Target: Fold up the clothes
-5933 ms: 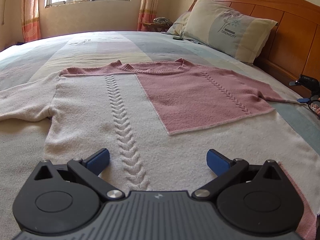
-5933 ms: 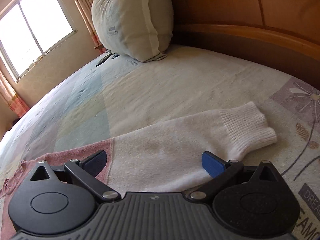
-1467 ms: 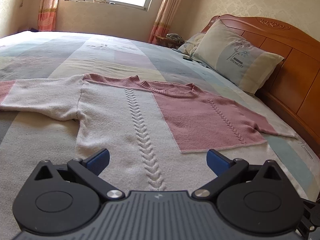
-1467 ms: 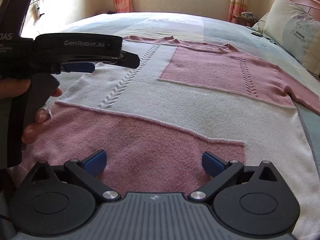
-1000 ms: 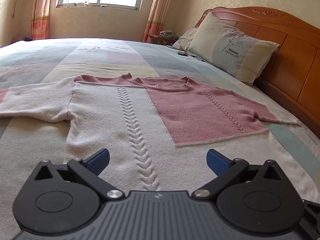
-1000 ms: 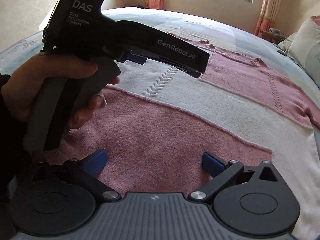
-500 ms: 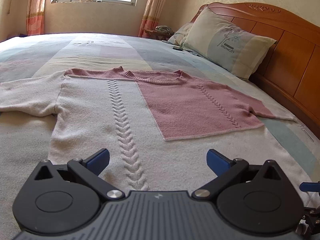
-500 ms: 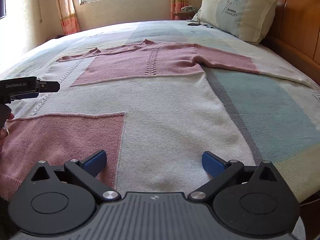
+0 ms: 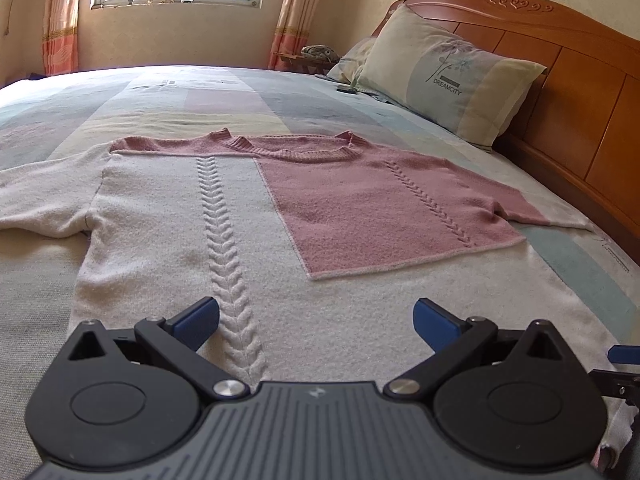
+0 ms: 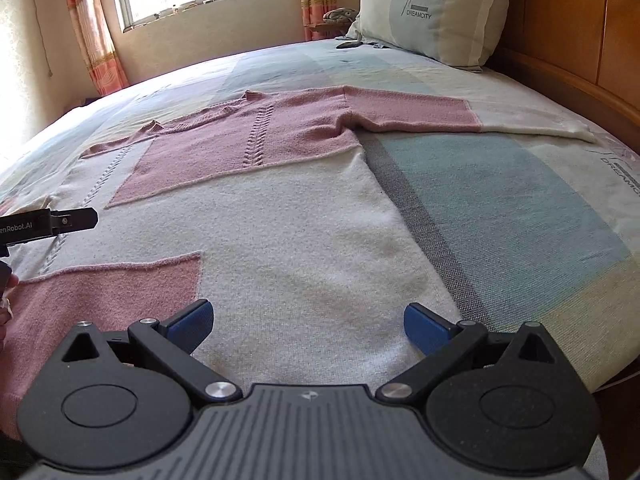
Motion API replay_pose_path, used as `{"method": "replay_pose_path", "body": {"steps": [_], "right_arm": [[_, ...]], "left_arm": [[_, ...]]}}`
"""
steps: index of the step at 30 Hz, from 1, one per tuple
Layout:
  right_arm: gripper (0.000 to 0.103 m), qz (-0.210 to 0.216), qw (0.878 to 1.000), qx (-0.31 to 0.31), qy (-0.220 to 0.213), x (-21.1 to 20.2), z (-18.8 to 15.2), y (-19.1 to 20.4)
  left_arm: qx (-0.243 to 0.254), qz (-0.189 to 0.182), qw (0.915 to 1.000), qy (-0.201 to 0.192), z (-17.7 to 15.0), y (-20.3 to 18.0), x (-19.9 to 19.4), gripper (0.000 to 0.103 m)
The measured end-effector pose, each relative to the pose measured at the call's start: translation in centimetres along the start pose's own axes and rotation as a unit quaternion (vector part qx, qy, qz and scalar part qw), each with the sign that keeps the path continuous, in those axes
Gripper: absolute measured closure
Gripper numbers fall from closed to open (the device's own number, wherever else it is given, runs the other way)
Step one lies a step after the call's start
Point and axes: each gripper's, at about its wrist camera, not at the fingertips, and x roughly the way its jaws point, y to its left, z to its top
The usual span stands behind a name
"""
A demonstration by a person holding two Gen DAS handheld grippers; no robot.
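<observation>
A pink and cream knit sweater [image 9: 240, 220] lies flat on the bed, face up, collar toward the far side. Its left sleeve [image 9: 40, 200] spreads off to the left. In the right wrist view the sweater [image 10: 300, 208] stretches its right sleeve [image 10: 520, 124] toward the headboard. My left gripper [image 9: 316, 320] is open, low over the hem beside the cable braid. My right gripper [image 10: 308, 322] is open too, over the cream hem near its right corner. Neither holds cloth. The left gripper [image 10: 90, 218] pokes in at the left edge of the right wrist view.
A pillow [image 9: 448, 84] leans on the wooden headboard [image 9: 580, 100] at the right. A small dark object [image 10: 350, 45] lies on the patchwork bedspread [image 10: 520, 208] near the pillow. The bed's edge [image 10: 608, 364] falls away close to my right gripper. A window and curtains are behind.
My right gripper has swung right, away from the left gripper and the hand holding it, to the hem's right side. The left gripper's view has shifted only slightly. Both stay open.
</observation>
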Motion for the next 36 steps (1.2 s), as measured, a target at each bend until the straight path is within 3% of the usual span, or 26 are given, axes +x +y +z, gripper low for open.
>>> {"method": "replay_pose_path", "body": {"steps": [10, 15, 19, 22, 28, 30, 36], "right_arm": [[0.0, 0.004, 1.0, 0.01, -0.006, -0.7, 0.3, -0.7], [0.0, 0.017, 0.998, 0.001, -0.061, 0.1, 3.3, -2.4], [0.0, 0.028, 0.993, 0.022, -0.116, 2.3, 7.6, -5.9], [0.0, 0.047, 0.989, 0.072, -0.123, 5.1, 10.7, -9.6], [0.0, 0.036, 0.978, 0.16, -0.13, 8.6, 14.1, -16.2], [0.0, 0.031, 0.972, 0.192, -0.133, 9.4, 14.8, -18.4], [0.0, 0.017, 0.961, 0.259, -0.1, 12.6, 15.1, -23.1]], "left_arm": [[0.023, 0.015, 0.9996, 0.005, -0.5, -0.6, 0.5, 0.001], [0.032, 0.027, 0.9991, 0.01, -0.5, -1.0, 0.9, 0.001], [0.041, 0.034, 0.9985, 0.014, -0.6, -1.2, 1.0, 0.001], [0.042, 0.034, 0.9984, 0.014, -0.6, -1.1, 1.0, 0.001], [0.056, 0.045, 0.9967, 0.036, 0.1, -1.9, 1.0, 0.001], [0.064, 0.038, 0.9961, 0.048, 0.8, -2.6, 1.5, 0.001], [0.072, -0.036, 0.9949, 0.06, 3.9, -5.7, 3.3, 0.001]]}}
